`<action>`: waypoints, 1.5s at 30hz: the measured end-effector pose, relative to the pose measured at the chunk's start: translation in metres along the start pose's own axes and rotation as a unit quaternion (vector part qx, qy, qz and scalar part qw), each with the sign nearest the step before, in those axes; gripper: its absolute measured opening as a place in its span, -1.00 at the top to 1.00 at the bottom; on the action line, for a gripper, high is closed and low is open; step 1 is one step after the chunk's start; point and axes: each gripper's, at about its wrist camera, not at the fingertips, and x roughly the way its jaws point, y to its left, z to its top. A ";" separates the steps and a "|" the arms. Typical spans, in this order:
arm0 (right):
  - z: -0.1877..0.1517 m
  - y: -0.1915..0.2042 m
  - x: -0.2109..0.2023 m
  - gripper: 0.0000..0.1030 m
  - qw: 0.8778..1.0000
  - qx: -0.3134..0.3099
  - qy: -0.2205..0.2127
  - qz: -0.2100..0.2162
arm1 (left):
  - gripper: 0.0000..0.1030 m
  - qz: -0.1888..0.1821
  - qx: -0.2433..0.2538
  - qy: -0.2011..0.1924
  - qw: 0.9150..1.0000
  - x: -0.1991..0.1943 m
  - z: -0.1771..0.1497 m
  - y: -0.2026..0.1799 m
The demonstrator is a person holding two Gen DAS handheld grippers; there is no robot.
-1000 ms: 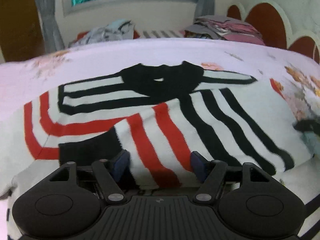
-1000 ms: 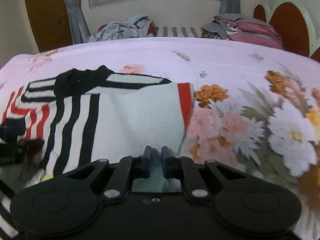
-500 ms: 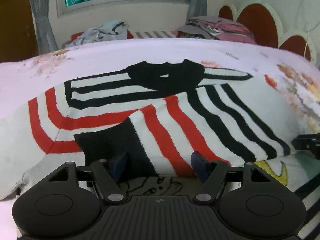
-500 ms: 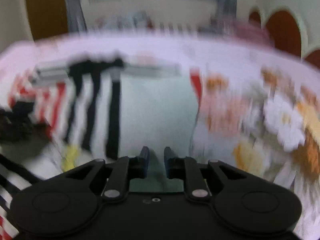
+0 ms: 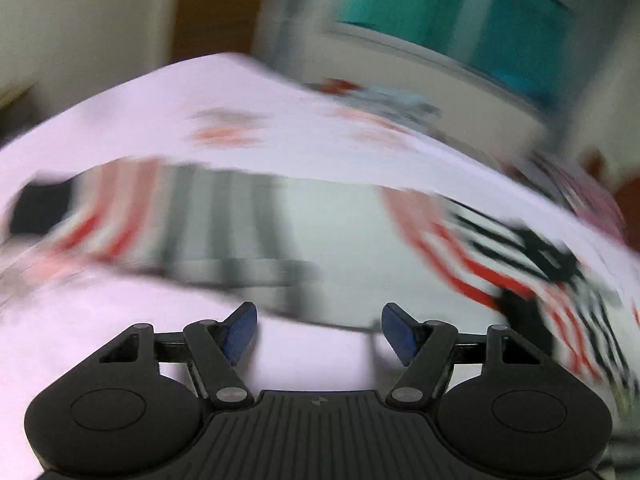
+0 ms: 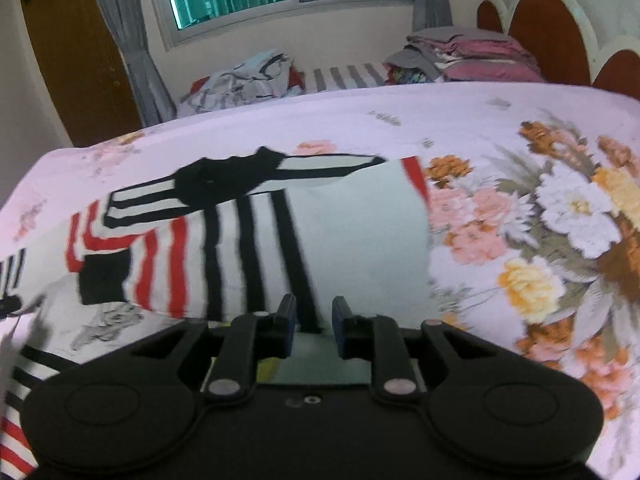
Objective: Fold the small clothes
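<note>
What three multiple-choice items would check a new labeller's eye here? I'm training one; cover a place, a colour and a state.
1. Where does the striped sweater lie?
A. On the floral bedsheet
B. On the folded clothes pile
C. On the window sill

2. What colours are the sweater's stripes?
A. Blue and yellow
B. Red and black
C. Green and pink

3. What is between the fingers of the left gripper?
A. A sweater cuff, clamped
B. A pillow corner
C. Nothing; they stand apart

Answers:
1 A: in the right wrist view the sweater is spread flat on the flowered sheet, well short of the folded clothes pile by the headboard.
2 B: red and black bands run across its pale fabric.
3 C: the blue pads stand wide apart, though now closing, with only blurred sheet between them.
</note>
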 end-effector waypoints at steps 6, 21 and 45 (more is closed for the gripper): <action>0.009 0.027 0.012 0.60 1.000 0.000 0.001 0.013 | 0.36 0.022 -0.180 -0.009 0.983 0.007 0.011 0.112; 0.020 0.035 0.008 0.59 1.000 0.011 -0.005 -0.017 | -0.61 -0.068 -0.361 -0.090 0.926 -0.004 -0.005 0.174; 0.019 0.002 0.009 0.59 0.999 0.045 -0.015 -0.019 | 0.93 -0.144 -0.006 -0.049 0.988 0.029 0.059 -0.060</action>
